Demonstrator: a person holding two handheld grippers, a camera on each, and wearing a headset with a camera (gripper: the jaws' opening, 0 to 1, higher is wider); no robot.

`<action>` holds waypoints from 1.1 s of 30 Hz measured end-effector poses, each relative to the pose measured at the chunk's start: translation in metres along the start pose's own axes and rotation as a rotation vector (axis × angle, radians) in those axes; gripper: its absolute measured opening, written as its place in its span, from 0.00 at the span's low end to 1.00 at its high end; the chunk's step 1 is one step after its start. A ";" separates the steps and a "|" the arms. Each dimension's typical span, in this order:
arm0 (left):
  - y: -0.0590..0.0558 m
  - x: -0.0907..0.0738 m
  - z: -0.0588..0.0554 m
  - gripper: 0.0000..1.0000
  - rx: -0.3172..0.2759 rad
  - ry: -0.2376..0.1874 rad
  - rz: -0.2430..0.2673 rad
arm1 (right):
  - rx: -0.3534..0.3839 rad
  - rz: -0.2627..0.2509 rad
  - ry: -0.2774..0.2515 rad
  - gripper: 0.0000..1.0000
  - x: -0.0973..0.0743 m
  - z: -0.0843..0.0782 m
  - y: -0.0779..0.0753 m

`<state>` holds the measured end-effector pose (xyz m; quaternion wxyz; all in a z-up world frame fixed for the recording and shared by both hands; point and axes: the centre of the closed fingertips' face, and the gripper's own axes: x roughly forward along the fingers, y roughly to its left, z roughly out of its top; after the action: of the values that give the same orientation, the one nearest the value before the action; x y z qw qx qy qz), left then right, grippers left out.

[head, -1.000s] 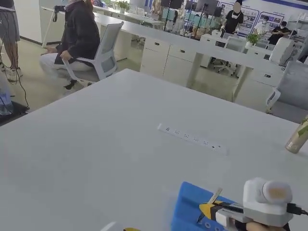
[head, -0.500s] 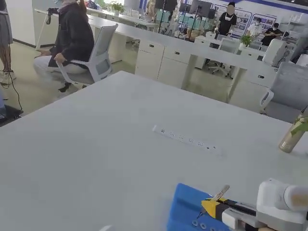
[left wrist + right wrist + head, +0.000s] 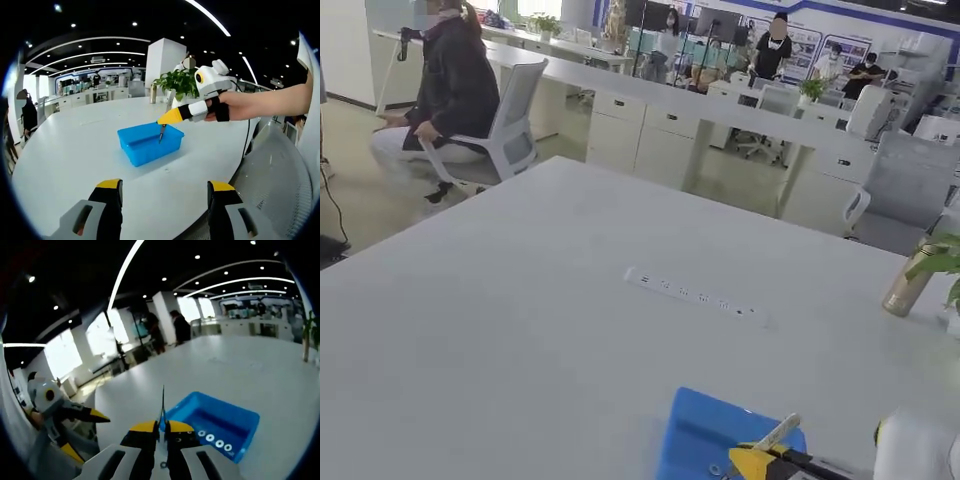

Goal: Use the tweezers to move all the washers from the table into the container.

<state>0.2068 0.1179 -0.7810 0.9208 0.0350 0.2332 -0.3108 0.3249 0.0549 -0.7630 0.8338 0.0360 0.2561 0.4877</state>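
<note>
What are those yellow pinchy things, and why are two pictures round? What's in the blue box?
A person holds a pinching tool, called a gripper, in each hand. The square picture comes from a camera on the person's head, looking down at the white table. The round pictures come from small cameras riding on the grippers. The left gripper has its jaws apart and holds nothing. The right gripper is squeezed shut on thin metal tweezers, pointing toward the blue container. Little metal rings, called washers, lie inside it. A white power strip lies farther back on the table.
</note>
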 end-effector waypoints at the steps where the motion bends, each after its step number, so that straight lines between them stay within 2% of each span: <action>1: 0.000 0.000 0.000 0.69 0.002 0.002 0.000 | 0.006 0.002 0.013 0.04 0.001 -0.008 0.002; 5: 0.000 0.000 -0.001 0.69 0.003 0.002 0.002 | 0.034 0.007 0.049 0.04 0.004 -0.027 0.008; 8: 0.001 0.000 0.000 0.69 0.001 0.001 0.003 | 0.053 -0.001 0.070 0.04 0.009 -0.039 0.005; 12: 0.001 0.000 0.000 0.69 0.001 0.000 0.002 | 0.057 -0.008 0.095 0.04 0.014 -0.049 0.009; 18: 0.001 0.000 0.000 0.69 0.000 -0.003 0.005 | 0.040 -0.044 0.133 0.04 0.016 -0.054 0.010; 23: 0.002 0.000 0.001 0.69 -0.005 -0.009 0.010 | 0.026 -0.043 0.161 0.04 0.017 -0.060 0.010; 28: 0.002 0.000 0.000 0.69 0.001 -0.005 0.008 | 0.025 -0.035 0.163 0.04 0.018 -0.059 0.018; 29: 0.002 0.000 0.000 0.69 0.000 -0.005 0.007 | 0.024 -0.030 0.166 0.04 0.018 -0.059 0.016; 33: 0.001 -0.001 0.000 0.69 0.000 -0.006 0.006 | -0.016 -0.019 0.181 0.04 0.019 -0.061 0.017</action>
<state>0.2072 0.1191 -0.7805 0.9224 0.0346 0.2304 -0.3081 0.2907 0.0680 -0.8177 0.8122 -0.0173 0.3267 0.4830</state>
